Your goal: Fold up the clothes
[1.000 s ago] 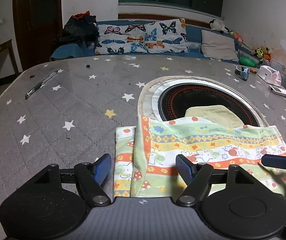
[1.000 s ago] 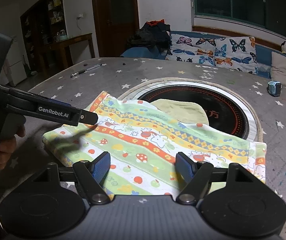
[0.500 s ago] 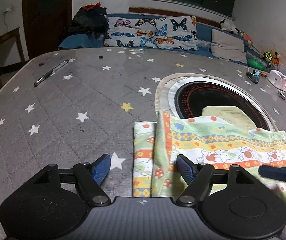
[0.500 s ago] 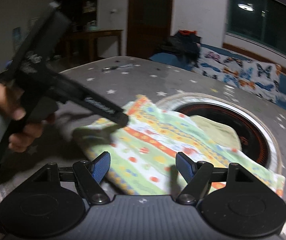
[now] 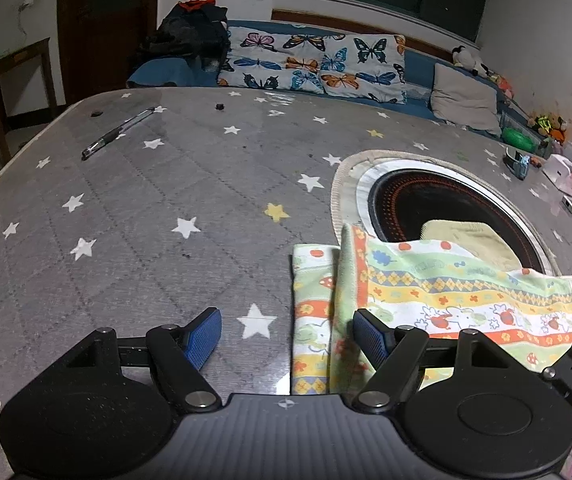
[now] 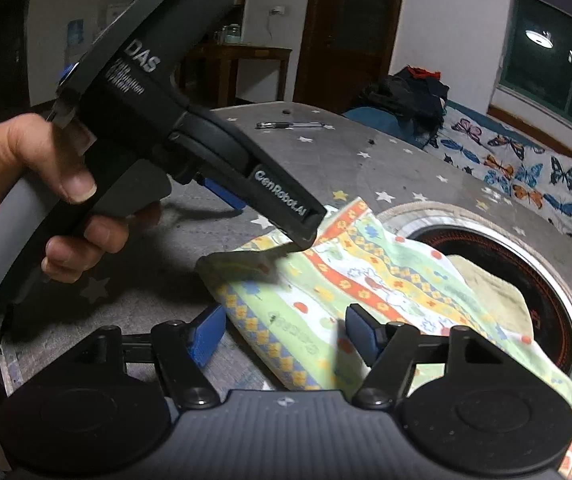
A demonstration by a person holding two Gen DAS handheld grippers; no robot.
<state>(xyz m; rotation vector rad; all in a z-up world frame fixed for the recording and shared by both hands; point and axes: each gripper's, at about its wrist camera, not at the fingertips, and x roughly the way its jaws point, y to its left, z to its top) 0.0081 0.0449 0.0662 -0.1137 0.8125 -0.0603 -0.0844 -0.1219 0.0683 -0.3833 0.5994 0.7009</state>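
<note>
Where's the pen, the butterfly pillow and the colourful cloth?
pen (image 5: 117, 133), left wrist view, middle of its barrel.
butterfly pillow (image 5: 313, 65), left wrist view, middle of its front.
cloth (image 6: 369, 280), right wrist view, a striped part of its top layer.

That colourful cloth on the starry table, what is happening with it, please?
A person holds a two-finger gripper in each hand over a patterned cloth lying partly folded on the table. The left gripper is open at the cloth's edge. The right gripper, open too, has just been closing; neither grips the cloth.
</note>
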